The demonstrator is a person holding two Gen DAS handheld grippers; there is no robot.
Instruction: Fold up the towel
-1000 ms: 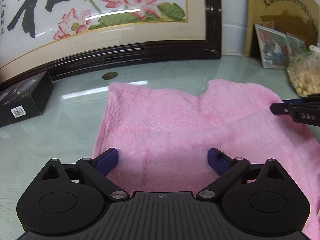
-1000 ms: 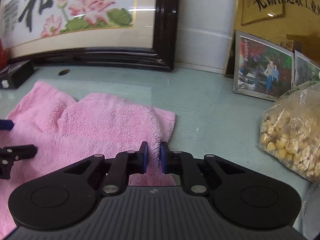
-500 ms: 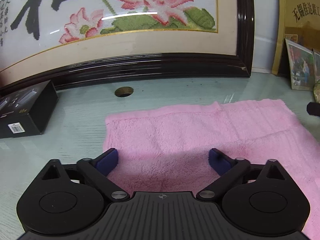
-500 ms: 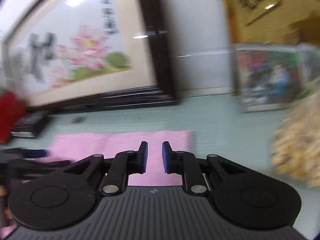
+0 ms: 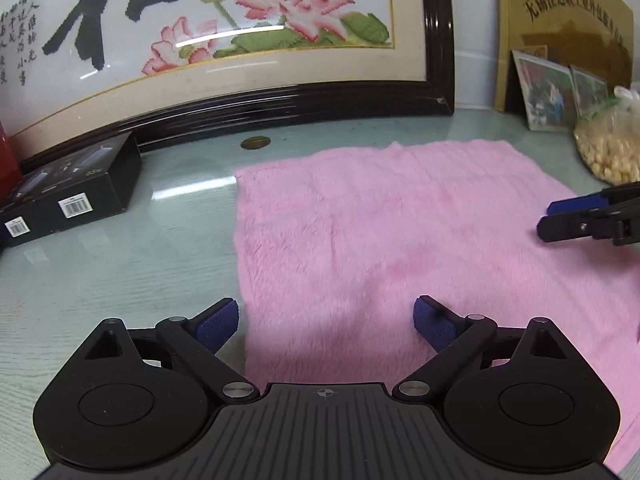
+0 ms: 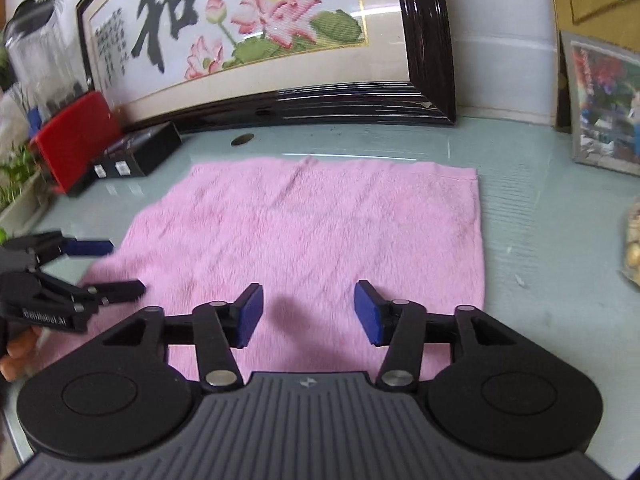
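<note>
Nearest in the left wrist view, the left gripper (image 5: pixel 326 322) hangs over the near left corner of the pink towel (image 5: pixel 400 240). Its jaws are opening and stand wide, and no cloth is pinched between the blue pads. In the right wrist view, the right gripper (image 6: pixel 308 314) hangs over the near right part of the towel (image 6: pixel 320 232). Its jaws are also opening, to about half width, with cloth below them but none gripped.

The towel lies spread flat on the glass table (image 5: pixel 120 272), in the middle of the working area. No folded layer or doubled edge is visible. Only faint creases cross the surface.

Judged status: the towel is laid out and released. No fold is in place. All folding steps remain, starting with a grip on an edge or corner.

Farther off, a black box (image 5: pixel 68 196) sits to the left, a bag of snacks (image 5: pixel 608 148) to the right, and a framed picture (image 5: pixel 224 40) leans along the far wall.
</note>
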